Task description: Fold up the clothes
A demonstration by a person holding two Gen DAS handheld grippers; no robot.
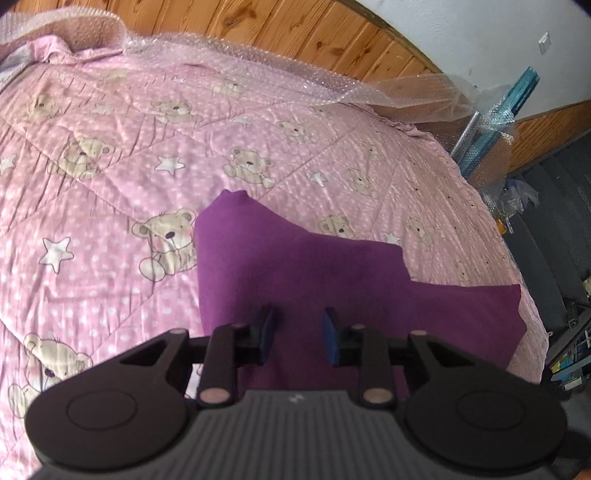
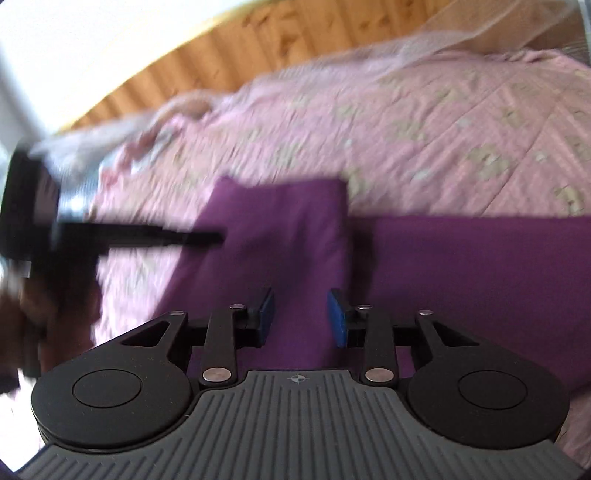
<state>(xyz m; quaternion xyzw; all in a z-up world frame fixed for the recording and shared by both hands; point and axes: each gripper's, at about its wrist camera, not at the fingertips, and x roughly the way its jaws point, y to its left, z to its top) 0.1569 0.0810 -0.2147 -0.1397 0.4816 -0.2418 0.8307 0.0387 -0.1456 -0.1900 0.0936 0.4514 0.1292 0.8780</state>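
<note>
A purple garment point(image 1: 295, 258) lies spread on the pink teddy-bear quilt point(image 1: 110, 147), one part reaching away and another stretching right. My left gripper point(image 1: 298, 334) hovers over its near part, open, with nothing between the blue pads. In the blurred right wrist view the same purple garment point(image 2: 461, 266) shows a folded flap at centre. My right gripper point(image 2: 301, 317) is open above it and holds nothing. The left gripper point(image 2: 218, 237) appears there as a dark bar coming in from the left, its tip at the flap's left edge.
Clear bubble wrap point(image 1: 258, 66) lies along the quilt's far edge below a wooden headboard point(image 1: 295, 26). The bed's right side drops to a dark floor with clutter point(image 1: 517, 192). A person's hand point(image 2: 33, 295) shows blurred at the left.
</note>
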